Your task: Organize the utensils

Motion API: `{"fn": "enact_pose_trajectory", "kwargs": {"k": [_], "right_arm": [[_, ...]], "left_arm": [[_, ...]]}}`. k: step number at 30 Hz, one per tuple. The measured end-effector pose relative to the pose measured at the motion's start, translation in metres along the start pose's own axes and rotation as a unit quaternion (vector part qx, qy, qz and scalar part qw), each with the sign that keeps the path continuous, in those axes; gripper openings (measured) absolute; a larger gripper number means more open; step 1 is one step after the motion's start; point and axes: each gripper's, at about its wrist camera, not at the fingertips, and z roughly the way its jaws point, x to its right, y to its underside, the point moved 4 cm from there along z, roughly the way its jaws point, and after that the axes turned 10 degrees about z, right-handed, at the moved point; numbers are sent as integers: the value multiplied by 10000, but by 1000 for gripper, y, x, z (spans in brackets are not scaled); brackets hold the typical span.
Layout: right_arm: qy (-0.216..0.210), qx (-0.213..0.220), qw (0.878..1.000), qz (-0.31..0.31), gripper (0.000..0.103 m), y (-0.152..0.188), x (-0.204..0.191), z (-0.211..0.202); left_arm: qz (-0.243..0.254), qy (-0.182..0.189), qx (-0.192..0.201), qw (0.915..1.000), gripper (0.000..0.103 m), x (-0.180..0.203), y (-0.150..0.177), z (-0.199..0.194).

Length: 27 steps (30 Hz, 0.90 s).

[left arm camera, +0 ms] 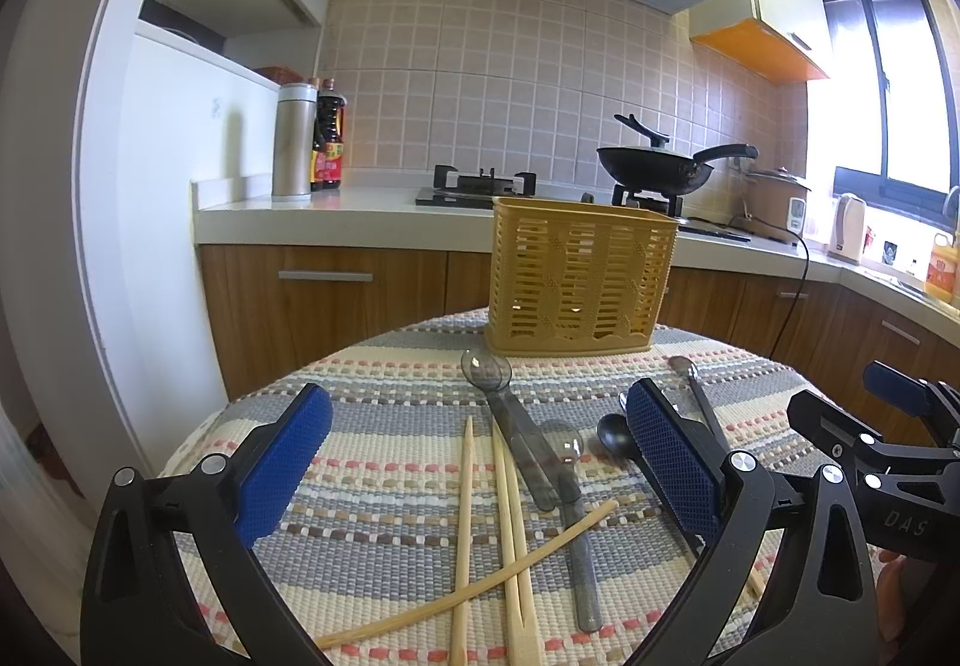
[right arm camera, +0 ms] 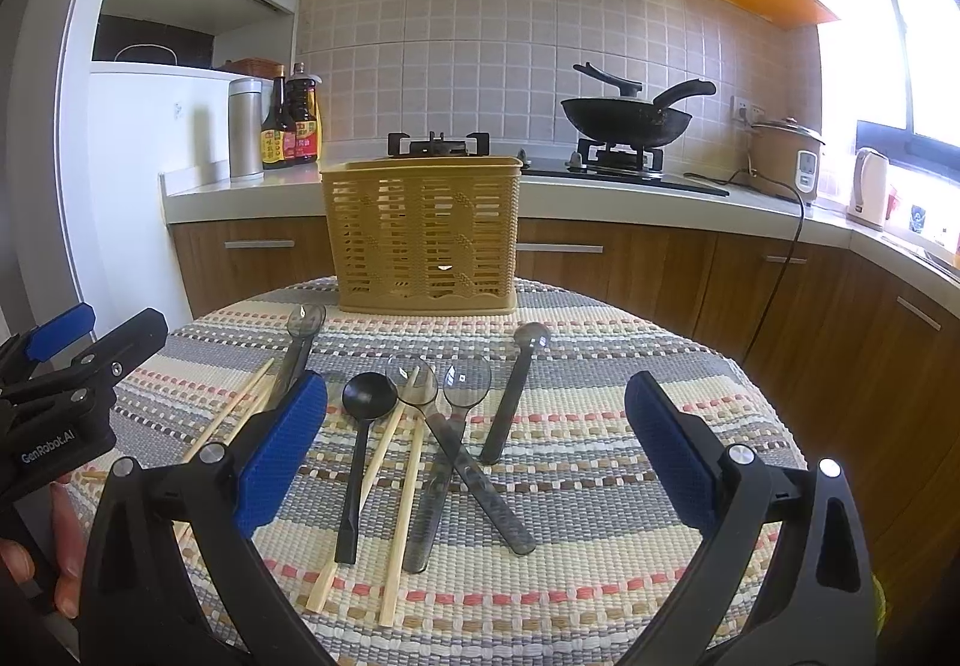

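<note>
Since both the left gripper [left arm camera: 477, 462] and right gripper [right arm camera: 477, 447] hover spread wide and empty over utensils scattered on the tabletop [right arm camera: 630, 486], first take the uncrossed black spoon [right arm camera: 360, 444], then drop it into the yellow basket [right arm camera: 423, 237] behind.

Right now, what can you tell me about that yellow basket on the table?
The yellow basket is a rectangular holder that looks like plastic, with slotted, woven-patterned walls and an open top. It stands upright at the far side of the striped tablecloth, behind the spoons and chopsticks. Nothing shows through its slots, and neither gripper touches it.
</note>
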Motion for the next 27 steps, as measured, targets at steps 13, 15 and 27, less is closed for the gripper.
{"fn": "enact_pose_trajectory", "kwargs": {"k": [13,15,27], "right_arm": [[16,-42,10000,-68,95,0,-1,1],[10,-48,10000,-58,95,0,-1,1],[88,-7,10000,-32,95,-1,1,0]], "left_arm": [[-2,-2,-2,10000,95,0,0,0],[3,15,1,10000,95,1,0,0],[-38,70,-24,10000,95,2,0,1]]}}
